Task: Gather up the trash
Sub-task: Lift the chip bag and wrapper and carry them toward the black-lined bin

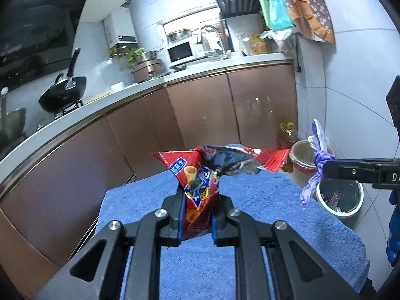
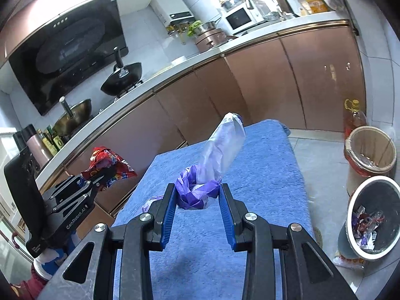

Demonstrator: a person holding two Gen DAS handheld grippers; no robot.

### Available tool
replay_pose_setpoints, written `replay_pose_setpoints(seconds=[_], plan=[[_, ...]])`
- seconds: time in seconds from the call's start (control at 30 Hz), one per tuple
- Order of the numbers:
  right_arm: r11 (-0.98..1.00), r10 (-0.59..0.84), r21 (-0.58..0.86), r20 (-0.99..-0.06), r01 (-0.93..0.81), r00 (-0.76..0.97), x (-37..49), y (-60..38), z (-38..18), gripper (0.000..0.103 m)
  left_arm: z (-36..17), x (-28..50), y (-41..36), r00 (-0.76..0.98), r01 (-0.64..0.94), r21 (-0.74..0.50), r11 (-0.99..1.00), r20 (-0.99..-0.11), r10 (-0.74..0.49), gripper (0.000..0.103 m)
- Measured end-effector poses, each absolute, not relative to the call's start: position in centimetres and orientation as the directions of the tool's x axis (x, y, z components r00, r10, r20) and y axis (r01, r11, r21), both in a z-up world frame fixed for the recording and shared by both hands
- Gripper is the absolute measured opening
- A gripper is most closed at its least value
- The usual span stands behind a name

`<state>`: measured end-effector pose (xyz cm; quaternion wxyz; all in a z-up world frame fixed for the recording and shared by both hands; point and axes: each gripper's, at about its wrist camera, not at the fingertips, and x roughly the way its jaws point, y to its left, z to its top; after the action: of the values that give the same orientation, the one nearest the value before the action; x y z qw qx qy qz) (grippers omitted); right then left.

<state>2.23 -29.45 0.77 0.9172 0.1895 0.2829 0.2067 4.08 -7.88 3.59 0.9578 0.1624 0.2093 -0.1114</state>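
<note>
My left gripper [image 1: 198, 196] is shut on a crumpled red snack bag [image 1: 200, 175] and holds it above the blue towel-covered table [image 1: 250, 237]. The bag also shows at the left of the right wrist view [image 2: 107, 165], in the left gripper [image 2: 96, 178]. My right gripper [image 2: 196, 192] is shut on a purple and clear plastic bag [image 2: 215, 160], held above the table [image 2: 262, 175]. In the left wrist view that gripper [image 1: 325, 168] comes in from the right with the purple bag [image 1: 317, 160]. A white-rimmed trash bin [image 2: 372, 217] with wrappers inside stands on the floor at the right.
A second bin with a red liner [image 2: 370, 150] and an oil bottle [image 2: 353, 117] stand beyond the white-rimmed bin [image 1: 340, 195]. Brown kitchen cabinets [image 1: 200, 115] run behind the table, with a stove and wok [image 2: 122, 77] on the counter.
</note>
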Motion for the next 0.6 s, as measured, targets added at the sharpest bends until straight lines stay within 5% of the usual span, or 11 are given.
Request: replay_pose_setpoints(seconds=[0.3,0.6], plan=[[0.856,0.368,0.505,-0.440,-0.113,0.819,1.4,-37.3,-1.6,0.032,2.1,7.4,-16.4,0.796,0.452,0.231,0.861,-0.541,-0.272,0.015],[0.905,0.041,0.361,-0.598,0.224,0.801,0.8,-47.4,-6.9,0.032,-3.0,12.0,-32.0,0.565,0.692,0.103,0.714,-0.693,-0.448,0.015]])
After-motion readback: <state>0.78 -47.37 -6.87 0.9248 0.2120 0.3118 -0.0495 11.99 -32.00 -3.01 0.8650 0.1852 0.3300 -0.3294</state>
